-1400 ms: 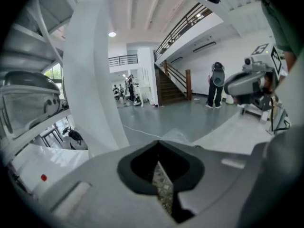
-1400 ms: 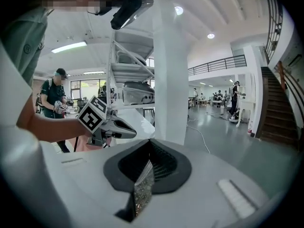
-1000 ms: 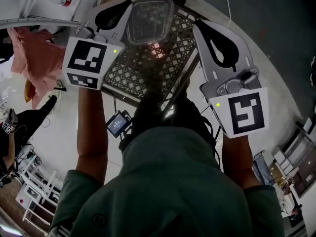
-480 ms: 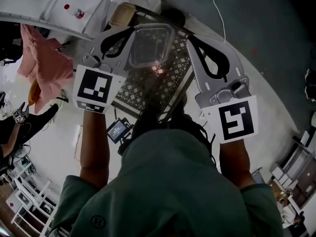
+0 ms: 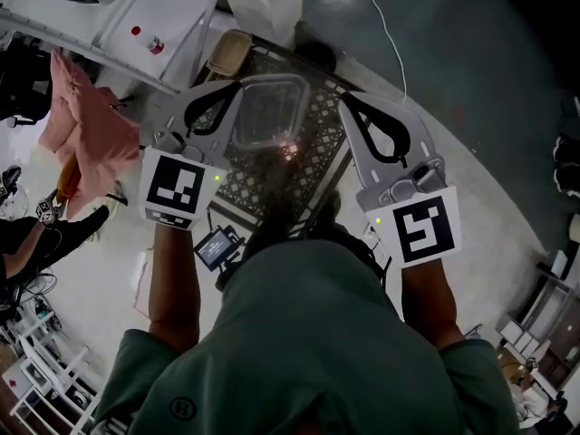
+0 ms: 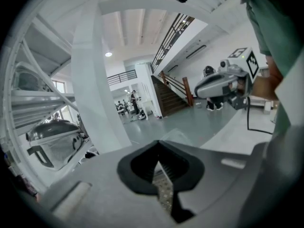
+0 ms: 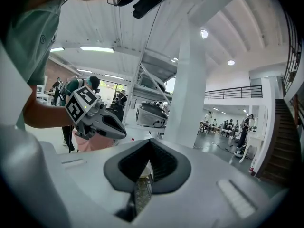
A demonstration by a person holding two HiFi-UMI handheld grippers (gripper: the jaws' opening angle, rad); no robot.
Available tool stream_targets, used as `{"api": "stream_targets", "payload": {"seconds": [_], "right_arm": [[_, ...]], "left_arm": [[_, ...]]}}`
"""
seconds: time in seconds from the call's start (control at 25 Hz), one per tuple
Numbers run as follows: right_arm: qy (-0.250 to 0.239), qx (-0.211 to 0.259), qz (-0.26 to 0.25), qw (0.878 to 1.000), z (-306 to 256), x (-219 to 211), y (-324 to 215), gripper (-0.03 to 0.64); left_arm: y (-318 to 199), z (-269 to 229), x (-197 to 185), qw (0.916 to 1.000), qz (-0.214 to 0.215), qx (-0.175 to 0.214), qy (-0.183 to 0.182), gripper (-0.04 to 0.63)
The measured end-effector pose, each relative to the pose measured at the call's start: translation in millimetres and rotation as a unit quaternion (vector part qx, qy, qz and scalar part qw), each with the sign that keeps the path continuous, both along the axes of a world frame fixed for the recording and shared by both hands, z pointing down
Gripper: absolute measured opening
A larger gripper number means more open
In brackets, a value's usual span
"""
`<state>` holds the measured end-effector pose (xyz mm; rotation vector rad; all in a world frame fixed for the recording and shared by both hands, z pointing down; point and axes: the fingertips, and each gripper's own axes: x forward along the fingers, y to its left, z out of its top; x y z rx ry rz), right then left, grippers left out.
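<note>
In the head view both grippers are held out side by side in front of the person. A clear plastic box (image 5: 269, 107) lies between them, over a dark metal lattice (image 5: 272, 175). My left gripper (image 5: 237, 87) flanks the box's left side and my right gripper (image 5: 344, 102) its right side. Whether either touches the box I cannot tell. The left gripper (image 6: 159, 164) has its jaws closed together with nothing between them, and so does the right gripper (image 7: 146, 167). Each gripper view shows the other gripper, the right gripper (image 6: 223, 82) and the left gripper (image 7: 97, 118).
A white pillar (image 6: 97, 89) and white shelving (image 5: 118, 16) with a red-capped bottle (image 5: 149, 42) stand close by. Pink cloth (image 5: 86, 130) hangs at the left, a wicker basket (image 5: 227, 53) sits beyond the lattice. A cable (image 5: 385, 34) crosses the grey floor. People (image 7: 83, 91) and a staircase (image 6: 168, 91) are farther off.
Both grippers and the clear box have shifted slightly lower and to the right in the head view. The gripper views have swung, showing more of the ceiling. Jaws stay closed.
</note>
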<state>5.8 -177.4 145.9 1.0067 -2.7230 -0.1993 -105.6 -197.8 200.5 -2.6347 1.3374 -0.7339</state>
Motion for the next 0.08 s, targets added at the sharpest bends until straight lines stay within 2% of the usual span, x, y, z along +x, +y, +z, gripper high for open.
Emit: {"api": "stream_targets", "payload": {"seconds": [0.08], "right_arm": [[0.002, -0.001, -0.002, 1.000, -2.1, 2.0, 7.7, 0.005]], "left_arm": [[8.6, -2.9, 1.8, 1.0000, 0.001, -0.002, -0.001, 0.002]]}}
